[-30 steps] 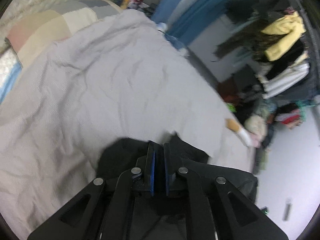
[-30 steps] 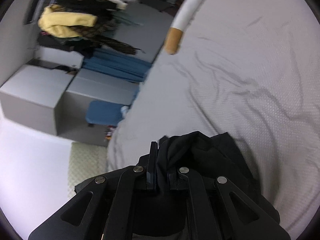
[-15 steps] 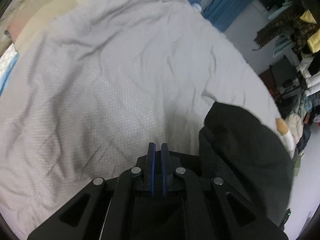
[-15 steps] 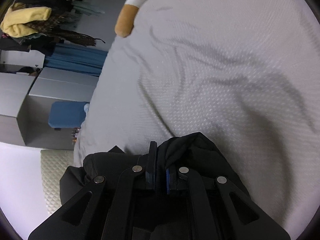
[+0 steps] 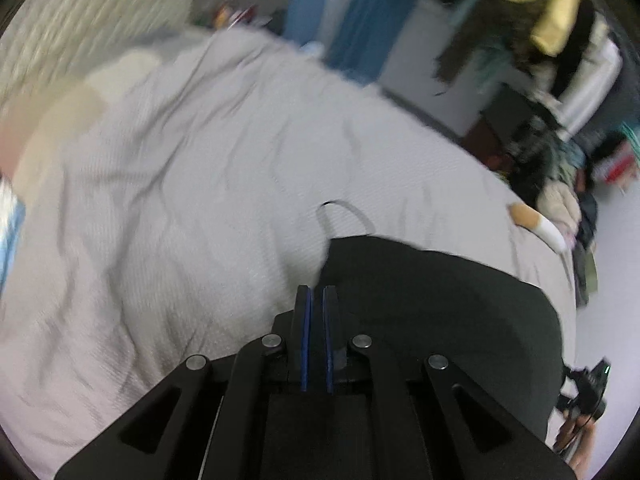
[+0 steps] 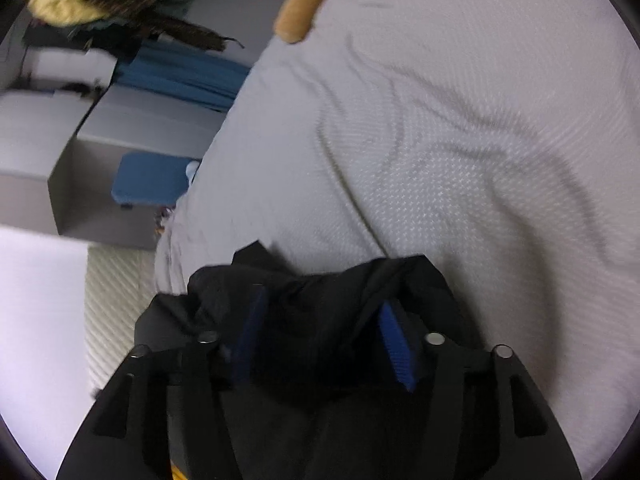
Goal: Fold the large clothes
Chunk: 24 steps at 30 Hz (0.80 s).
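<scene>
While my right gripper [image 6: 320, 332] is opening its fingers around the black garment [image 6: 320, 292] bunched on the near bed [image 6: 460, 140] and my left gripper [image 5: 316, 300] stays clenched, apparently empty, I judge it soft, light, best pinched at a hem.

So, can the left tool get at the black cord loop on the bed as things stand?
Probably yes. The cord loop lies bare on the sheet ahead of the left tool, nothing over it, though the tool is shut on the black garment and would have to let go.
</scene>
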### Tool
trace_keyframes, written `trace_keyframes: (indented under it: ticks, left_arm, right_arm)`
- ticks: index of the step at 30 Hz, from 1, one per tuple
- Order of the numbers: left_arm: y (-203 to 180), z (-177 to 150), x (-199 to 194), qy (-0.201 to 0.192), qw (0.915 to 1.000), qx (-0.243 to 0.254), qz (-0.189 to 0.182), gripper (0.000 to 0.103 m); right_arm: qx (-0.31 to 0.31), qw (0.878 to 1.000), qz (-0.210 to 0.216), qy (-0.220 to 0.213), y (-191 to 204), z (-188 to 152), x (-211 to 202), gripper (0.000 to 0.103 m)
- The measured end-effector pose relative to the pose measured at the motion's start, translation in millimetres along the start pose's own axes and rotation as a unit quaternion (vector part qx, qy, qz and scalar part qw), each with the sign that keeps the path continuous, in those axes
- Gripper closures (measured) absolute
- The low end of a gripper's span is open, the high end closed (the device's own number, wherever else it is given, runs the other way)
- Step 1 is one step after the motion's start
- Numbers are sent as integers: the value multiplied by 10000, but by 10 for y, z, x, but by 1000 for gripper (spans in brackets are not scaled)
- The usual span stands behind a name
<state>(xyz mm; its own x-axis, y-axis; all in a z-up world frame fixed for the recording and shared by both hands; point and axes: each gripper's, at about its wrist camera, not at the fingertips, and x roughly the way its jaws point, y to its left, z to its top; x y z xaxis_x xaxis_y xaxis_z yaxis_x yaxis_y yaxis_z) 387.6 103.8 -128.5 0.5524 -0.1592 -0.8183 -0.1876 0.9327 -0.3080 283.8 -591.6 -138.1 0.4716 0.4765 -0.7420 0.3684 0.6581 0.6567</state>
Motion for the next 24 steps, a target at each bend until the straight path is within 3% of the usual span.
trace_keyframes:
  ticks: [4, 10, 16, 19, 21, 24]
  left_arm:
    - [-400, -161, -384, -248, 9973, 677, -145, 97]
    - [-1081, -648, -520, -498, 9838, 1689, -340, 96]
    - [-1471, -1111, 63, -305, 9709, 2375, -68, 96]
    - [-1472, -1213, 308, -507, 9657, 2541, 193, 96]
    - [-1406, -1206, 418, -569, 9671, 2474, 138, 96]
    - [-1297, -1129, 543, -615, 9719, 2271, -22, 96]
  right_arm:
    - [-1142, 9878, -766, -729, 484, -235, -410, 19]
    - [-2521, 9512, -954, -1504, 1245, -877, -487, 8]
    - [-3588, 9190, -909, -1360, 1659, -1506, 297, 5]
    - [-3949, 9028, -1163, -1244, 1679, -1695, 725, 0]
    - [-4090, 8938, -1259, -1341, 1676, -1744, 857, 0]
    - [-4088, 8951, -1223, -1297, 1674, -1693, 968, 0]
